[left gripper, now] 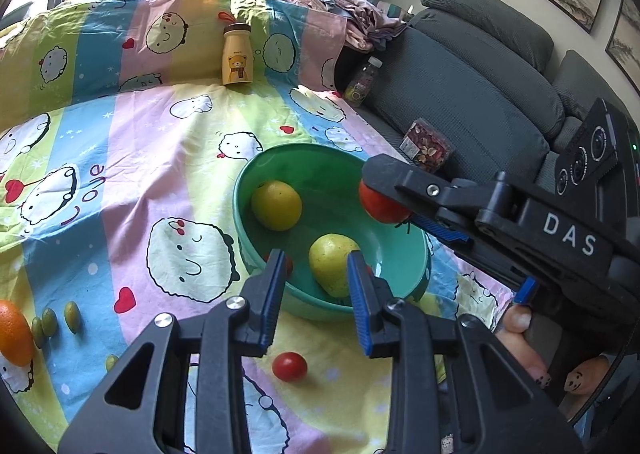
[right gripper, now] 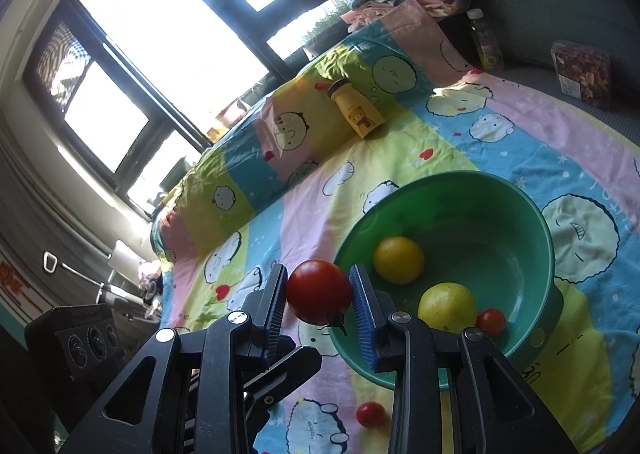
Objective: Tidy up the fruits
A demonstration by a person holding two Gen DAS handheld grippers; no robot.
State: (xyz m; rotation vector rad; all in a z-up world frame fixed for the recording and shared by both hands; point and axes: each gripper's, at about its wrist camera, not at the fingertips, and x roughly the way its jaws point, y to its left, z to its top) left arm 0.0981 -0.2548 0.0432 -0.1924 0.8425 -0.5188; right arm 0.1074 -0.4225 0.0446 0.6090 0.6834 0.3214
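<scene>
1. right hand-held gripper (right gripper: 319, 294) squeezed shut on a big tomato (right gripper: 319, 291), held up just over the bowl (right gripper: 548, 238) rim.
2. left hand-held gripper (left gripper: 316, 286) open, holding nothing, near the bowl's front edge.
3. in the bowl: two yellow fruits (right gripper: 399, 260) and a small tomato (right gripper: 491, 322).
4. out on the sheet (left gripper: 160, 174): another small tomato (left gripper: 289, 366), an orange (left gripper: 14, 332), some green fruits (left gripper: 72, 317).
5. step now, likely: putting the big tomato in.
6. next: move over the middle, go low, open slowly so no bounce.
</scene>
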